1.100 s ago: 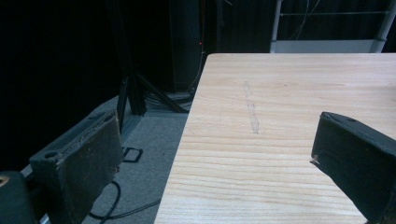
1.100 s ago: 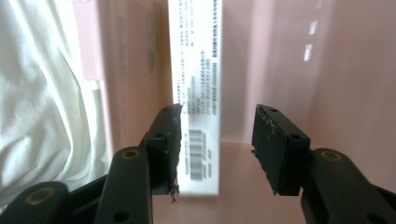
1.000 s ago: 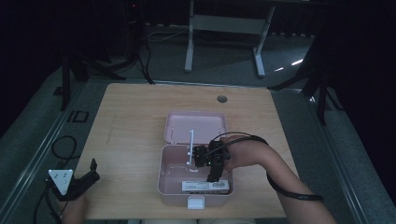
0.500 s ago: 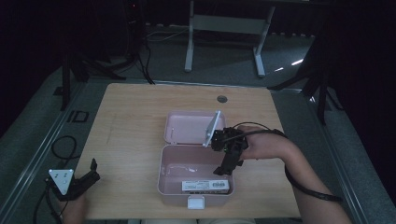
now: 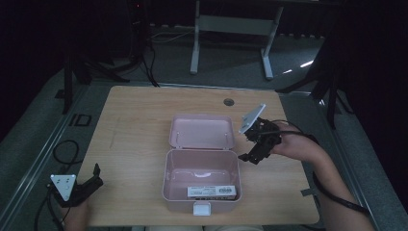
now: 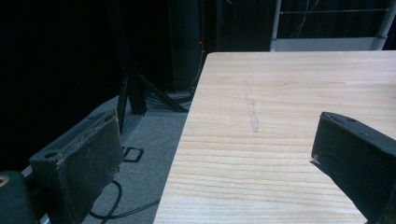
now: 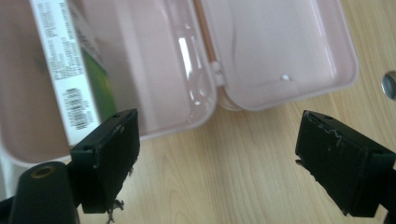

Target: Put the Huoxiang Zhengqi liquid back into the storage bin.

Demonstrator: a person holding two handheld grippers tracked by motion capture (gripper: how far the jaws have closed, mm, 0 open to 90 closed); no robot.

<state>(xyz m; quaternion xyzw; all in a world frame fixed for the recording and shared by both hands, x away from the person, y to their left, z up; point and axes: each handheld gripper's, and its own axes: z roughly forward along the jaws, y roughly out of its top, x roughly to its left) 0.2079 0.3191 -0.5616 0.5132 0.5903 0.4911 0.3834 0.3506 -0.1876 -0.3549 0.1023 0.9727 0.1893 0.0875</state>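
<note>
So over on the left, the left gripper (image 5: 94,175) sits at the near left corner of the wooden table (image 5: 139,120), held in the person's left hand (image 5: 74,214), with the grey three-cornered plate (image 5: 62,185) on top of it. In the left gripper view its jaws are spread wide with nothing between them, just bare tabletop and a pale scuff mark (image 6: 251,112) running away ahead of it, and the table's edge cutting down toward the left jaw with dark floor beyond. Well off to that gripper's right is the pink box (image 5: 202,166), lid (image 5: 201,131) flipped fully open and lying flat on the table behind the base. Inside the base, along the near wall, lies a white carton with a barcode (image 5: 211,191), and there's a white latch (image 5: 201,208) on the front. Then just right of the box is the right gripper (image 5: 248,156), held in the person's right hand (image 5: 288,144), hovering beside the box's right side and tipped toward it. Its jaws are released too, wide apart and empty; in the right gripper view they frame bare wood, with the box's hinge (image 7: 215,70) just ahead and the carton (image 7: 63,70) up beyond its left jaw. A small round hole (image 5: 229,102) sits in the table farther back.
</note>
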